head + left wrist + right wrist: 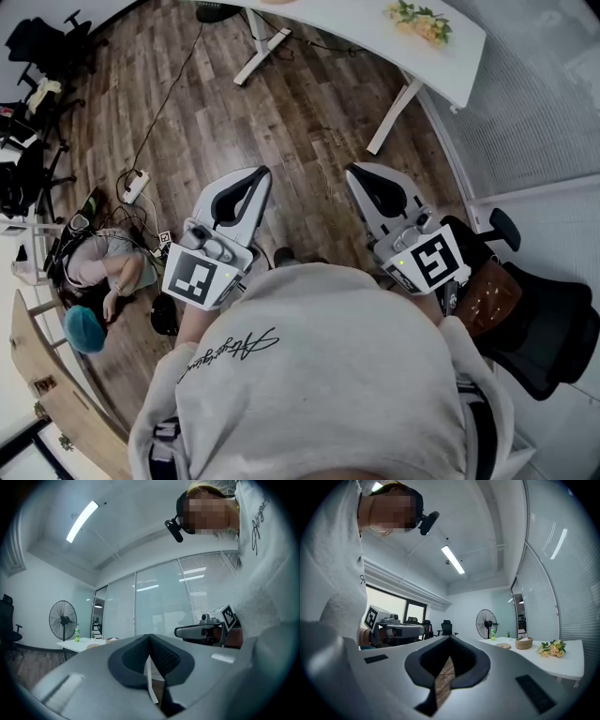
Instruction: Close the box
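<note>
Head camera looks steeply down onto floor [281,112]; cameras on left gripper [253,178] and right gripper [359,178] sit close behind jaws, tilted upward, both sharing desk [79,644] and fan [62,619].

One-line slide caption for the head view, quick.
Person holds left gripper and right gripper shut and empty above the wooden floor, white table beyond.
</note>
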